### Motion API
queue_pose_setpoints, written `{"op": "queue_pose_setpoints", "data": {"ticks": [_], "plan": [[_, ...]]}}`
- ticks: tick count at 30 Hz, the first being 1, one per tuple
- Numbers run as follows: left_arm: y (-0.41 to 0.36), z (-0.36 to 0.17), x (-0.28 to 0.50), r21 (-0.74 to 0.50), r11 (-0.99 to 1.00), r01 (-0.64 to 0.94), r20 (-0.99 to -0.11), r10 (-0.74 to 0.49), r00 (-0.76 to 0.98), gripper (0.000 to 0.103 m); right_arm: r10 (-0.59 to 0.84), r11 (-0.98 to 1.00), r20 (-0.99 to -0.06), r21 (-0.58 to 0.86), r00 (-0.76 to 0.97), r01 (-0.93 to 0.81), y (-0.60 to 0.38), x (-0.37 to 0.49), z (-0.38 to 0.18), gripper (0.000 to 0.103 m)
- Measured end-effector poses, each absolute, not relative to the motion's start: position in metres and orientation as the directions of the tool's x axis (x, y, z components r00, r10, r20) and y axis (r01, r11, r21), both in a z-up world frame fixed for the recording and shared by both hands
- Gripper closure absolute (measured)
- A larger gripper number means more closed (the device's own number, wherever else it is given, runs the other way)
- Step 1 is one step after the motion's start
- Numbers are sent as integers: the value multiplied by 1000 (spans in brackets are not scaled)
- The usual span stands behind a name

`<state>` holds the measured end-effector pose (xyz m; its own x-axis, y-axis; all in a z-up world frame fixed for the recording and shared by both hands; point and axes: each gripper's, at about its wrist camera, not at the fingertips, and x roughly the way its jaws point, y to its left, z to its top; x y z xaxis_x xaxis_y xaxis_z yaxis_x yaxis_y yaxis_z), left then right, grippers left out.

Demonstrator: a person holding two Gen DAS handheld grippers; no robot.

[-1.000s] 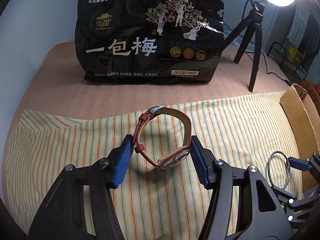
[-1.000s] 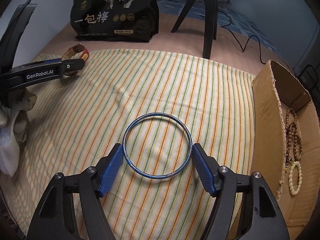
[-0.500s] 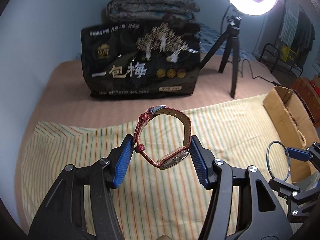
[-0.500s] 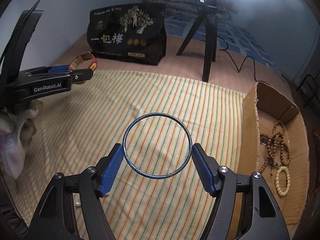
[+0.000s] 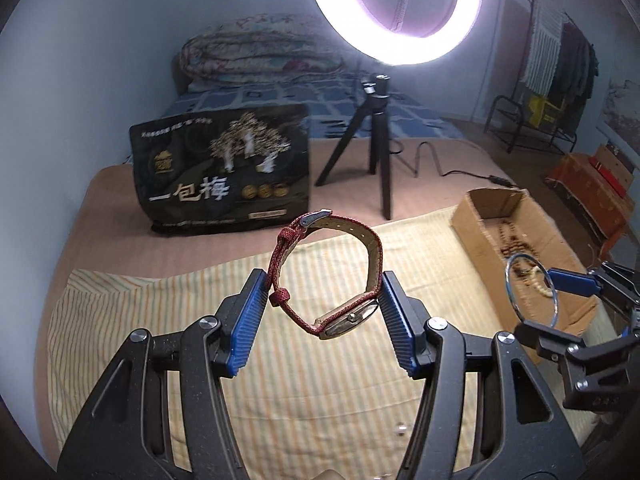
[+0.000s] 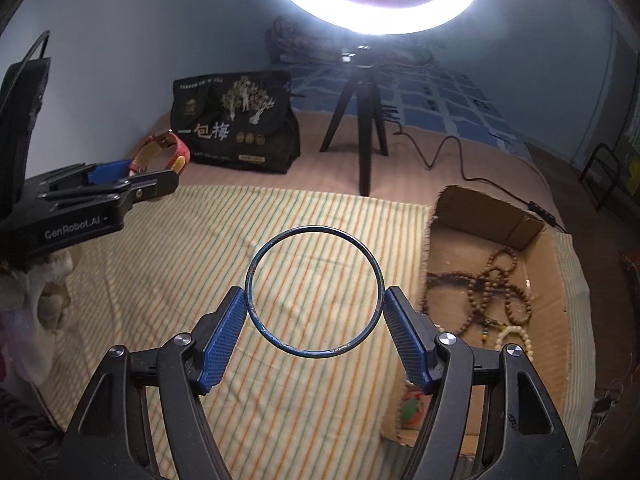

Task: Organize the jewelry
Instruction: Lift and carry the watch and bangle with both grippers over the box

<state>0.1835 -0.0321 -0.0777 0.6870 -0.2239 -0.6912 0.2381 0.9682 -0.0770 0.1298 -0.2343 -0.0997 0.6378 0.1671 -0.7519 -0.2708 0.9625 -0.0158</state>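
while left gripper (image 5: 322, 312) jaws pinch watch (image 5: 326, 272) | right gripper (image 6: 314, 320) jaws pinch bangle (image 6: 314, 292) | beads (image 6: 496, 292) (clear only here)

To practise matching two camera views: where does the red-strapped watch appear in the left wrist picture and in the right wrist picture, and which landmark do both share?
Left wrist view: the watch sits centre frame, clamped between the left gripper fingers, above the striped cloth.
Right wrist view: the watch is at upper left, in the left gripper seen from the side.
Shared landmark: the black snack bag standing behind the cloth.
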Motion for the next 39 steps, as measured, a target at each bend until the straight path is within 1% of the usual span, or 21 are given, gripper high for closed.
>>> {"op": "queue_pose_setpoints", "data": {"ticks": [9, 17, 30, 39], "plan": [[-69, -63, 167, -107, 957, 268, -676, -268, 686, 45, 135, 976, -736, -15, 664, -216, -277, 122, -83, 33], [-116, -57, 154, -149, 939, 311, -671, -327, 666, 45, 121, 989, -734, 30, 669, -145, -321, 123, -77, 33], [-186, -68, 142, -186, 903, 387, -681, -402, 612, 45, 81, 997, -718, 51, 691, -63, -377, 134, -63, 33], [-212, -79, 142, -197, 887, 417, -693, -427, 581, 45, 64, 997, -719, 77, 692, -12, -404, 148, -65, 33]]}}
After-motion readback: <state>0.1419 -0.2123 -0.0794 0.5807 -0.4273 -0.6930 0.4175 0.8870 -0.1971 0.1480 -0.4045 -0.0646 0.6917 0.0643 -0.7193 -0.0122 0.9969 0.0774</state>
